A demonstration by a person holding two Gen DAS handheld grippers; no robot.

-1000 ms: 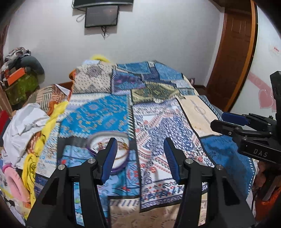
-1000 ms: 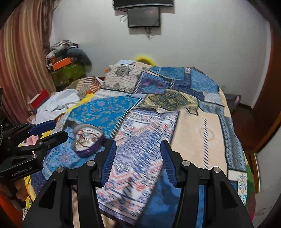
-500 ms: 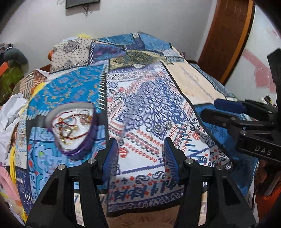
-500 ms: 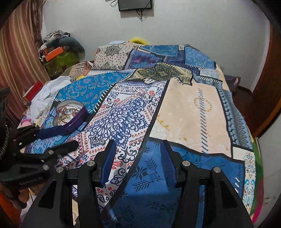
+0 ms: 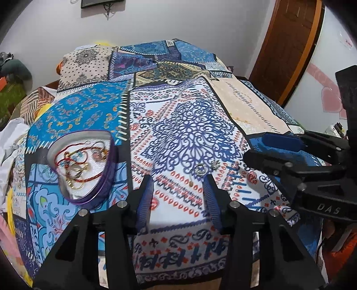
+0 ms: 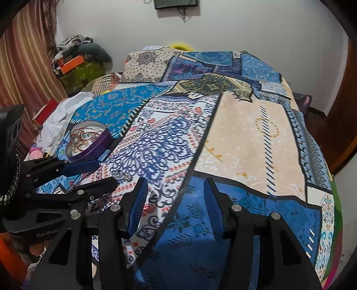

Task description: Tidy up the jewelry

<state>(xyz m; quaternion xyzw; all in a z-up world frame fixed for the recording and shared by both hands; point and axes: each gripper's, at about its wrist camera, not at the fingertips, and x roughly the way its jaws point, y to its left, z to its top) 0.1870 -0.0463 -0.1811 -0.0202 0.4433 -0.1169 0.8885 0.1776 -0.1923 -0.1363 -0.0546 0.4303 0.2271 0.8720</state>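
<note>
A purple-rimmed round tin [image 5: 86, 165] holding red cords and gold rings sits on the patterned bedspread [image 5: 189, 125], left of my left gripper [image 5: 178, 196]. It also shows in the right wrist view [image 6: 89, 140]. Small silver jewelry pieces [image 5: 206, 167] and a thin pin [image 5: 191, 181] lie loose on the cloth just beyond the left gripper's right fingertip. The left gripper is open and empty. My right gripper [image 6: 176, 198] is open and empty over the blue patch, right of the left gripper [image 6: 89, 176]. The loose pieces [image 6: 125, 176] show faintly there.
The bed fills both views. Piled clothes [image 6: 60, 118] and a stack of bags [image 6: 78, 62] lie along the left side. A brown door [image 5: 287, 44] stands at the far right. A wall screen [image 6: 176, 4] hangs behind the bed.
Both grippers have moved down and closer to the bedspread. The tin and loose jewelry now appear larger and nearer to the left gripper. Both stay open.
</note>
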